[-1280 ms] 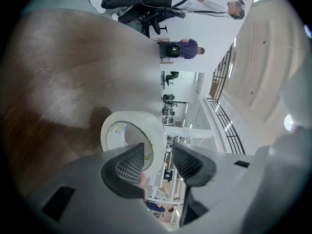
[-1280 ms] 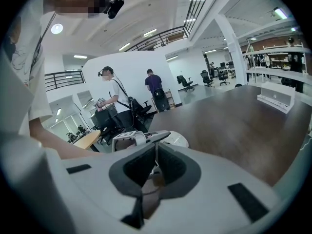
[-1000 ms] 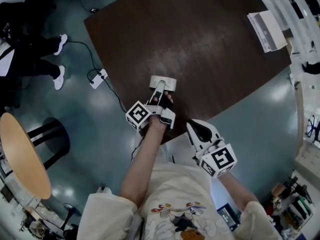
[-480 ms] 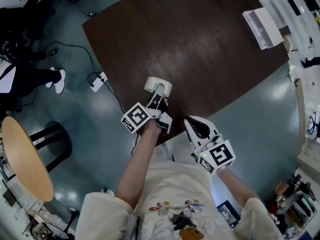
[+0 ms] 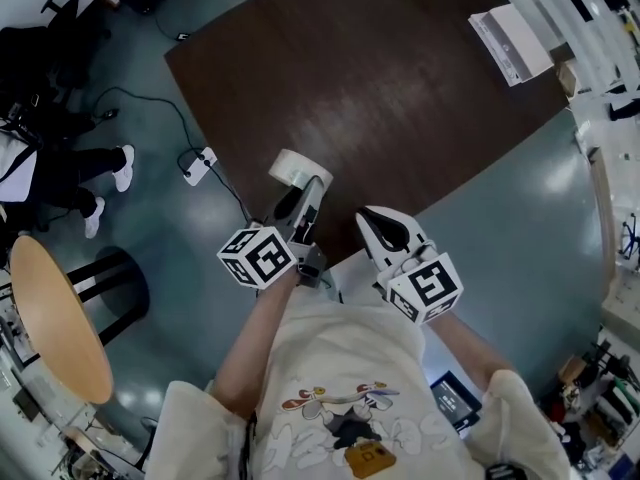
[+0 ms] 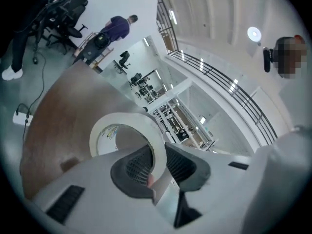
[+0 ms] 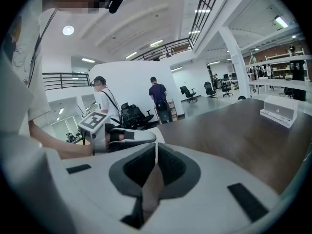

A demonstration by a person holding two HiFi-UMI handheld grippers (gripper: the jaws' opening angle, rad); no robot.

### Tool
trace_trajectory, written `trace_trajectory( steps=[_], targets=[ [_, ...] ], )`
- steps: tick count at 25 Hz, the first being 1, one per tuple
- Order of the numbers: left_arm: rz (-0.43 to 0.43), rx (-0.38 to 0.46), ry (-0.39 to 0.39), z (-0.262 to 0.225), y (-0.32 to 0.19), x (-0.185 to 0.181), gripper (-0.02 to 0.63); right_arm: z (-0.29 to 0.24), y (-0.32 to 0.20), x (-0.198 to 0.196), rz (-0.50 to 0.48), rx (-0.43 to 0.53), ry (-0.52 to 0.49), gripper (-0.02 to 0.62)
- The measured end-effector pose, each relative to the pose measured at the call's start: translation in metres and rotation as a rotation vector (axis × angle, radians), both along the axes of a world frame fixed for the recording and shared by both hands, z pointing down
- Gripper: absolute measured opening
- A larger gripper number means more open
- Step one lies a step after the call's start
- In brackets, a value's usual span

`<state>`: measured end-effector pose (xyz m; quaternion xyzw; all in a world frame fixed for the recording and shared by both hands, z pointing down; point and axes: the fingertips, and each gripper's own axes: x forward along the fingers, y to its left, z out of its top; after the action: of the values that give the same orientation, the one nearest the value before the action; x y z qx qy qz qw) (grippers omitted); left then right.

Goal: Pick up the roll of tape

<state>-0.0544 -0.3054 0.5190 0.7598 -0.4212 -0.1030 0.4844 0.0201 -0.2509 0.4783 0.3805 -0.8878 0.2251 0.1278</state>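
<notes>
White tape roll [image 5: 297, 166], just clamped by left claw [image 5: 316, 182], now lifted off table [image 5: 400, 88]; right claw [image 5: 369, 216] shut

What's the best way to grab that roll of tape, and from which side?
Take the roll of tape by its thin wall, one jaw inside the hole and one outside, coming in across the rim. The ring is hollow and its wall narrow, so a small opening is enough. The left gripper has just been closing its jaws on that wall this way.
</notes>
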Motion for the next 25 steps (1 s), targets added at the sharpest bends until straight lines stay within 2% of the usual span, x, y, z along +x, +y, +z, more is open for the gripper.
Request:
trace_trajectory(
  steps=[9, 13, 17, 25],
  targets=[
    [0.144, 0.25, -0.203, -0.087, 0.041, 0.006, 0.083, -0.028, 0.003, -0.001, -0.007, 0.073, -0.007, 0.008],
    [0.201, 0.354, -0.335, -0.106, 0.061, 0.011, 0.083, -0.036, 0.004, -0.001, -0.008, 0.09, -0.008, 0.008],
    [0.219, 0.39, -0.412, -0.115, 0.078, 0.013, 0.083, -0.042, 0.007, 0.001, 0.001, 0.094, -0.017, 0.008],
    [0.213, 0.432, -0.463, -0.126, 0.092, 0.007, 0.083, -0.05, 0.007, 0.001, 0.028, 0.133, 0.02, 0.006]
  ],
)
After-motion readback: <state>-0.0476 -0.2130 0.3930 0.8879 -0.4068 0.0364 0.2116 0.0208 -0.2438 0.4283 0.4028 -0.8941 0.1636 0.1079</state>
